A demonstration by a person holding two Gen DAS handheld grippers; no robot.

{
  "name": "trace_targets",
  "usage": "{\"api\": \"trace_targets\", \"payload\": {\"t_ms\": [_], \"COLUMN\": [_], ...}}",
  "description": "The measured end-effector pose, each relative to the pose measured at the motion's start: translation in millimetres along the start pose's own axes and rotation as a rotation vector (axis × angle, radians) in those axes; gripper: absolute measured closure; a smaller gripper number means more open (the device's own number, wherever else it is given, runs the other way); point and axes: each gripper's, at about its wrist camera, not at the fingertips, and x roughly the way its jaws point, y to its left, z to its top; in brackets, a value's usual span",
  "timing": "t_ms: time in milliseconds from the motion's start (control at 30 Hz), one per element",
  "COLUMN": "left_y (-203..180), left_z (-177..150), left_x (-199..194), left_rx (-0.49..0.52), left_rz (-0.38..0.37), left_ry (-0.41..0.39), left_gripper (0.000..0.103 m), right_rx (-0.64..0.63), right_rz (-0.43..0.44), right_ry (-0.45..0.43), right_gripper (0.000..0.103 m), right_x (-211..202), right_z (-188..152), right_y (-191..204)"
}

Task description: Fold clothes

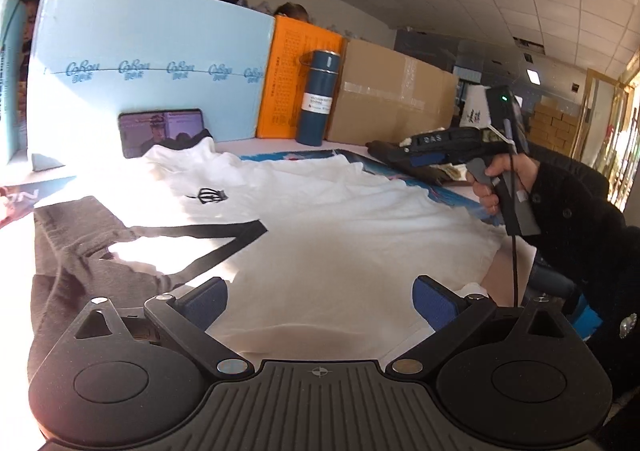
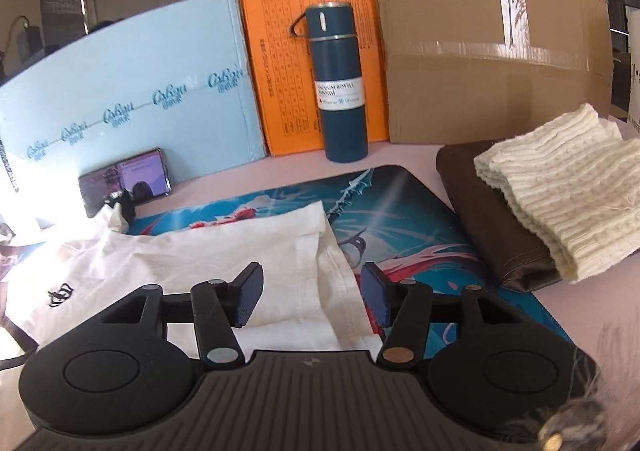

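White T-shirt [image 1: 340, 219] lying spread on the printed desk mat [image 2: 404, 211], a small black crown emblem [image 1: 208, 196] on its chest and a black band [image 1: 224, 239] across one part. Left gripper [image 1: 320, 301] held low over the near edge of the shirt, jaws wide apart, nothing between the blue pads [image 1: 434, 301]. Right gripper [image 2: 312, 297] over the shirt's hemmed edge [image 2: 340, 271], jaws likewise apart and holding nothing; seen from the left camera, it is gripped in the person's right hand [image 1: 494, 187]. To the right, a folded cream knit [image 2: 560, 195] rests on a folded brown cloth [image 2: 492, 219]. Behind stand a blue vacuum bottle [image 2: 338, 83], orange box [image 2: 280, 63], cardboard box [image 2: 500, 59], pale blue foam board [image 2: 132, 91] and a propped phone [image 2: 124, 181].
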Motion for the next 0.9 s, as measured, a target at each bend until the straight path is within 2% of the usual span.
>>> {"api": "trace_targets", "payload": {"t_ms": [33,67,133,200,367,533,700,833,900], "left_y": [5,5,2,-8,-40,-63,-66,-64,-64], "left_z": [-1,-3,-8,-14,-26,-36,-41,-39,-40], "left_x": [-11,-21,-40,-52,-59,-51,-45,-46,-48], "left_rx": [-0.009,0.018,0.089,0.163,0.26,0.305,0.286,0.265,0.27], "left_rz": [0.033,0.077,0.145,0.146,0.055,-0.043,-0.057,-0.043,-0.05], "left_ry": [-0.023,-0.027,-0.026,-0.017,-0.029,-0.034,-0.031,-0.046,-0.052], "left_gripper": [0.003,0.003,0.003,0.003,0.003,0.002,0.003,0.003,0.003], "right_rx": [-0.018,-0.051,-0.117,-0.17,-0.294,-0.459,-0.735,-0.876,-0.909], "right_rz": [0.036,0.071,0.127,0.166,0.312,0.343,0.354,0.45,0.51], "right_ry": [-0.039,-0.069,-0.1,-0.085,0.0,0.071,0.064,0.035,0.016], "right_gripper": [0.023,0.016,0.01,0.005,0.004,0.004,0.004,0.004,0.004], "right_x": [-13,-26,-48,-64,-92,-115,-136,-137,-134], "right_z": [-4,-11,-25,-41,-75,-98,-128,-147,-153], "right_y": [2,7,17,27,50,72,102,130,143]}}
